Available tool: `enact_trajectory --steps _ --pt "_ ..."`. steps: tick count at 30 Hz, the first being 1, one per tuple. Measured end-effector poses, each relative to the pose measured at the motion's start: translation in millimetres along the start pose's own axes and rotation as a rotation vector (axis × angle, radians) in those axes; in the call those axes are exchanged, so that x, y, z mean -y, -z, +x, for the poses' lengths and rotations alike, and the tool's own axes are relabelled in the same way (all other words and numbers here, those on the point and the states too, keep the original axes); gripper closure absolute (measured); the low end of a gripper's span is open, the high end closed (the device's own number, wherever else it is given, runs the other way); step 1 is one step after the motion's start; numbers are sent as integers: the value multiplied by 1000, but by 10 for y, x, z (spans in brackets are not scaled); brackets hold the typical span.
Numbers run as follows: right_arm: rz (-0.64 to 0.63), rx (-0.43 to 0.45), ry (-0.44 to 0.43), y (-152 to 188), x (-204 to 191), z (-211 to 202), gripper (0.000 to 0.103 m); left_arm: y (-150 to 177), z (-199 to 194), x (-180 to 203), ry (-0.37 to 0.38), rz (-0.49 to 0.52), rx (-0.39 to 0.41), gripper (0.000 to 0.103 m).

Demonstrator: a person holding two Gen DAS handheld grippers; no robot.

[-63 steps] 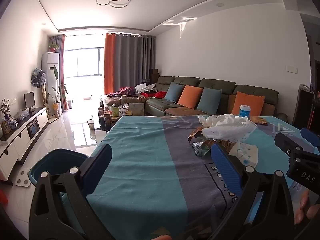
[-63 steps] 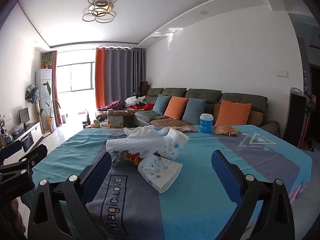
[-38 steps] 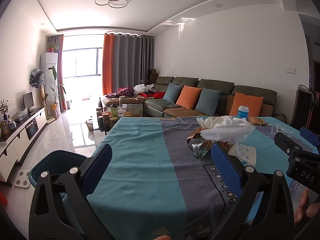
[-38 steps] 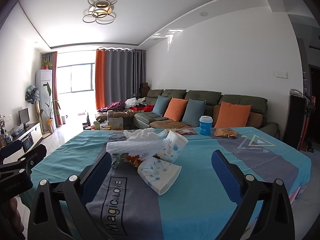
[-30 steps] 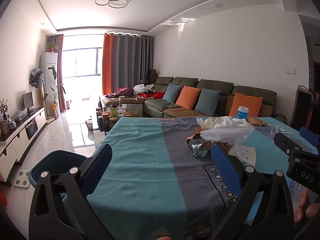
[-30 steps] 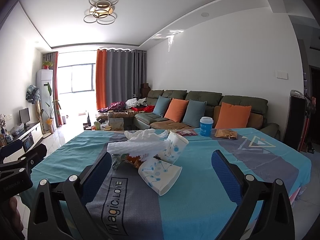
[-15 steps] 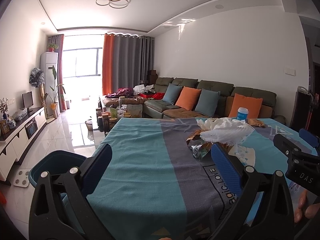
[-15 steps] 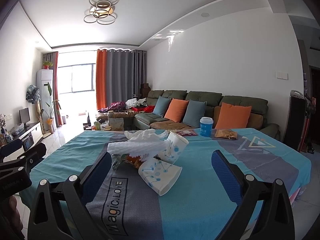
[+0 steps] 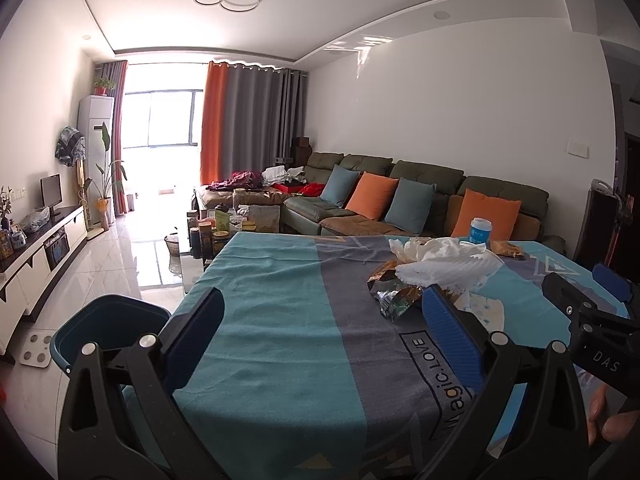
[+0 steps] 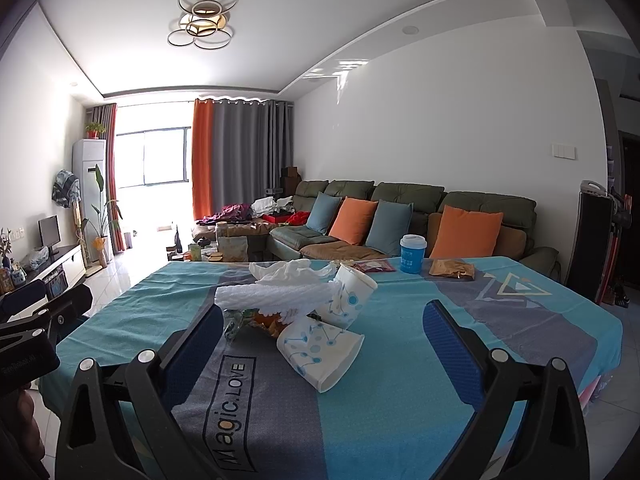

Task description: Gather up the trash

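Note:
A pile of trash lies mid-table: white crumpled tissue (image 10: 280,294), two tipped paper cups (image 10: 320,350) with blue dots, and crinkled snack wrappers (image 9: 394,294). My right gripper (image 10: 320,344) is open and empty, hovering over the near table edge with the nearest cup between its fingers' line of sight. My left gripper (image 9: 320,326) is open and empty, left of the pile, above the tablecloth (image 9: 280,320). A dark blue bin (image 9: 108,326) stands on the floor at the table's left corner. Each gripper shows at the edge of the other's view.
A blue lidded cup (image 10: 413,253), a brown packet (image 10: 452,269) and a red packet (image 10: 374,266) sit at the table's far side. A sofa (image 10: 400,216) with cushions runs behind. A cluttered coffee table (image 9: 224,228) and TV cabinet (image 9: 40,248) stand to the left.
Both grippers drifted only slightly; the views shift a little, with the pile sitting marginally lower and closer. Both stay open and empty.

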State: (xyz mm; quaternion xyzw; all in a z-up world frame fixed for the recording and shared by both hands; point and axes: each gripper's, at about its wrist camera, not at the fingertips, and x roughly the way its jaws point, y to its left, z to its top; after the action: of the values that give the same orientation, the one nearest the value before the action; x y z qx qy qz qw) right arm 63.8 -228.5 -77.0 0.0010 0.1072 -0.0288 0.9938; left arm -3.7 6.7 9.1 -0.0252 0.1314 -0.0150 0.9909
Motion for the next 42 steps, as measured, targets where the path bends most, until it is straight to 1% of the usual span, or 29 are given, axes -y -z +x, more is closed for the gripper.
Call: enact_trajectory --steps 8,14,18,20,26,31,35,42 --pt "4 -1 2 -23 29 -3 7 -15 2 41 41 12 -1 5" --pt "11 -10 4 -59 83 53 7 -49 69 75 56 23 0 5" --pt "9 -16 -1 -95 113 127 7 -104 123 60 59 11 4 5" --pt "5 -18 -14 -130 120 162 7 -129 167 85 56 26 8 5" --pt "-24 -23 -62 -261 107 309 7 -217 315 133 74 14 3 5" --pt "-39 -27 -88 -400 117 448 7 -280 497 235 103 19 -8 5" --pt "-41 -38 -117 -524 137 587 7 -306 642 320 123 28 -21 5" --pt "-58 -83 -174 -728 136 883 6 -270 865 459 154 51 -52 5"
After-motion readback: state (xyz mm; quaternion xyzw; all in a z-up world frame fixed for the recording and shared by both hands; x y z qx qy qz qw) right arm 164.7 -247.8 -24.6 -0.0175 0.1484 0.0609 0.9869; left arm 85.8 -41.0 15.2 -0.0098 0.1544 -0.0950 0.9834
